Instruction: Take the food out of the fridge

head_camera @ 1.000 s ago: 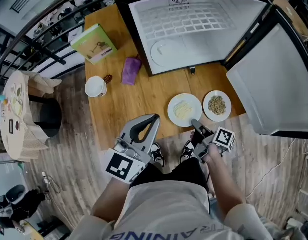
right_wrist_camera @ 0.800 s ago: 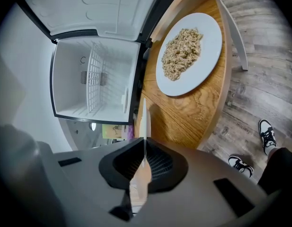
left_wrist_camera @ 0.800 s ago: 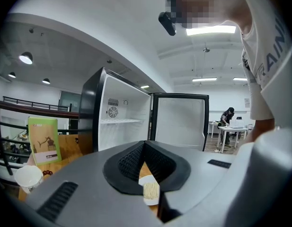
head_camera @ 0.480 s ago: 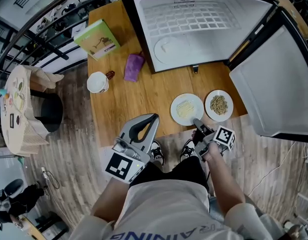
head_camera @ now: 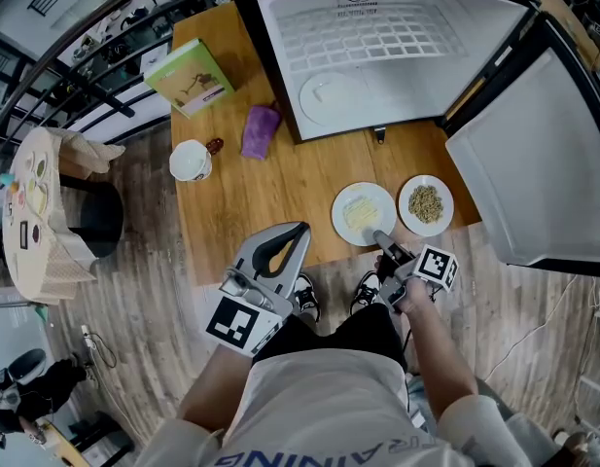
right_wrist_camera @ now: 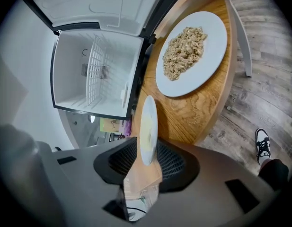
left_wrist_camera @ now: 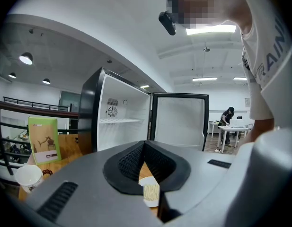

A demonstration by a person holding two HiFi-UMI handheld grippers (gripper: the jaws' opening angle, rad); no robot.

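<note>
Noodle plate (head_camera: 363, 212) rests by the bench's (head_camera: 270, 193) near edge, rim between the right gripper's (head_camera: 379, 239) fingers, which have just been opening, so a crooked pull-back could drag it off, while the left gripper's (head_camera: 301, 230) fingers are closed, empty.
</note>
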